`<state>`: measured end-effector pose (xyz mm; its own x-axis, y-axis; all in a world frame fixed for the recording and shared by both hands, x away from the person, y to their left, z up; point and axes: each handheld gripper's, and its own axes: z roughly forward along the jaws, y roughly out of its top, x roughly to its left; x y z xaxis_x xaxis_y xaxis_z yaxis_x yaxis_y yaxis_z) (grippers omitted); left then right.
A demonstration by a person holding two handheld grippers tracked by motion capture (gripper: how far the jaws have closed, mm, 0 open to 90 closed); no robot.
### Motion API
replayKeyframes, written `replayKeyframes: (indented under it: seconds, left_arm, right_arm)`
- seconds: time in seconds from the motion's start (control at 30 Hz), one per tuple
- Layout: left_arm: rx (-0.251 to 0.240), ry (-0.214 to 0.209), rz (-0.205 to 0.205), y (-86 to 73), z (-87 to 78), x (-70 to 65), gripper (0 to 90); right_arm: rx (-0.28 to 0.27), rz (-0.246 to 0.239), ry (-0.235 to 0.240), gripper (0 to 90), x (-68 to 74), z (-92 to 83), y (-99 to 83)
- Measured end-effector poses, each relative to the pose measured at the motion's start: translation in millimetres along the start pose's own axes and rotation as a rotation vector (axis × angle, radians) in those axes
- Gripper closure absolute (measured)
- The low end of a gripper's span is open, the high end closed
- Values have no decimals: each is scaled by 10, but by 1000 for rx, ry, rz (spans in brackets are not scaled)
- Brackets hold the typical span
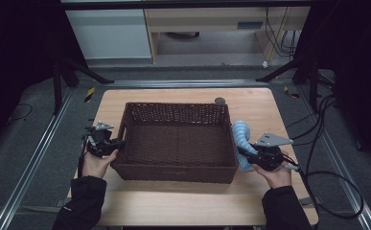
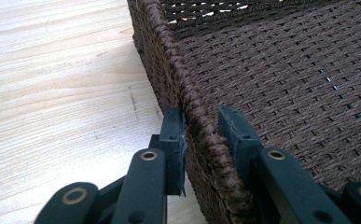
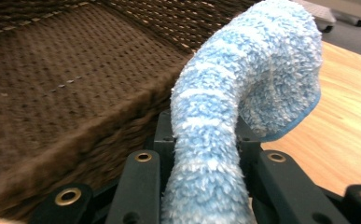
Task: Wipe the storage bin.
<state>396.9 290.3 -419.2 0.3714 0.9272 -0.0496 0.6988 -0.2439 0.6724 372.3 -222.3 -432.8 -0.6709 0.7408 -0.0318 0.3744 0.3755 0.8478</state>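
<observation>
At frame centre a brown woven basket sits on the surface, the left claw gripping its left rim, the right claw holding a blue fuzzy sock just beside its right wall.

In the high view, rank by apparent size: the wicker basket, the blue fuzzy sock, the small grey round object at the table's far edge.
1. Wicker basket, by far the largest.
2. Blue fuzzy sock.
3. Small grey round object, the smallest, though it lies farthest from the camera.

A lab-style recording bay: dark curtains, floor rails, tripod legs, loose cables around a wooden table.
</observation>
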Motion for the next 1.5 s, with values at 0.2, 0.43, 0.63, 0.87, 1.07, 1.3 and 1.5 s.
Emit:
replayKeyframes:
  seconds: [0.2, 0.43, 0.63, 0.87, 1.07, 1.3, 1.5]
  left_arm:
    - [1, 4, 3, 2, 0, -4, 717]
    - [2, 3, 0, 7, 4, 0, 718]
    - [2, 9, -5, 32, 27, 6, 718]
    - [5, 12, -1, 56, 45, 13, 718]
    - [4, 13, 0, 59, 49, 12, 718]
    - [4, 14, -2, 61, 52, 15, 718]
    - [4, 13, -1, 60, 51, 13, 718]
  right_arm:
    - [112, 4, 9, 705, 70, 166, -204]
    - [182, 31, 32, 705, 114, 228, -365]
    - [54, 13, 3, 705, 104, -2, -169]
    - [62, -16, 7, 705, 167, -81, -143]
    - [158, -2, 31, 705, 212, 48, -345]
    - [102, -14, 18, 705, 258, -105, -271]
    - [16, -37, 3, 705, 334, -299, -138]
